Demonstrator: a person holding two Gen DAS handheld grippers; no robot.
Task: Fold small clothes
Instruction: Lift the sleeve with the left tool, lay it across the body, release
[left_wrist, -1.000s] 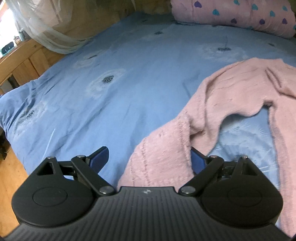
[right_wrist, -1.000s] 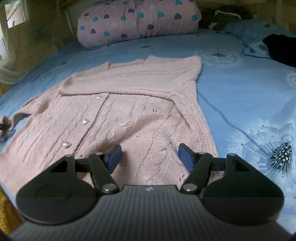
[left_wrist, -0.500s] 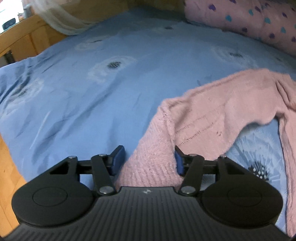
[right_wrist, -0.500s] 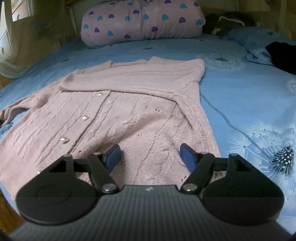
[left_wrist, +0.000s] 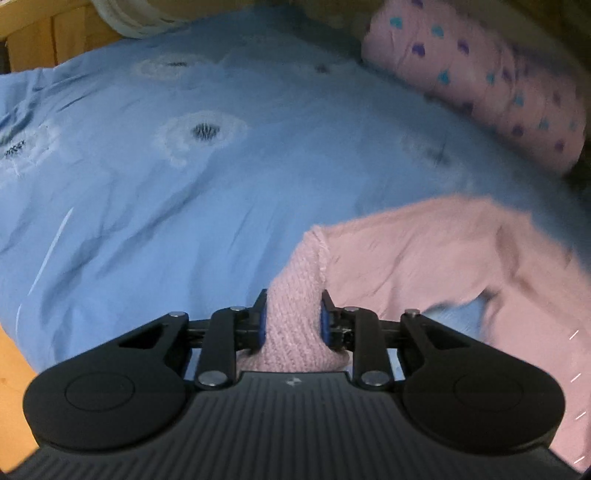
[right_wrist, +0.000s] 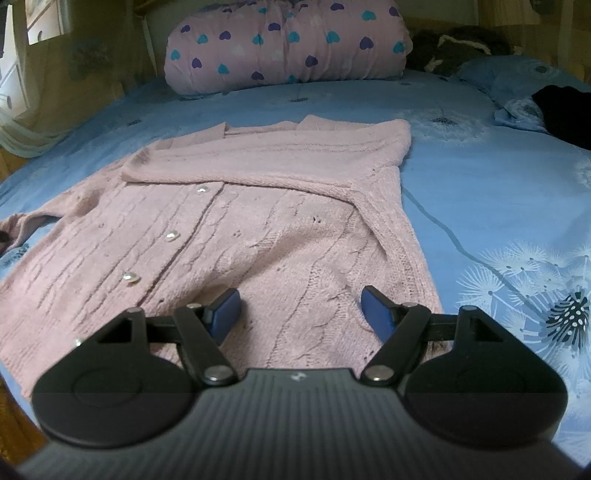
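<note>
On bed (right_wrist: 480, 177): pink cardigan (right_wrist: 258, 229).

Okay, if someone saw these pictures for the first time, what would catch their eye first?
Probably the pink cardigan spread flat across the blue bedsheet, one sleeve already folded over its chest. Next, the left hand-held gripper, its jaws closing on the cuff of the other sleeve near the bed's edge. Behind lies a pink pillow dotted with hearts.

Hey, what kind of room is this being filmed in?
Most likely a bedroom: a pink cardigan lies on a bed with a blue dandelion-print sheet, and a heart-print bolster sits at its far end.
</note>
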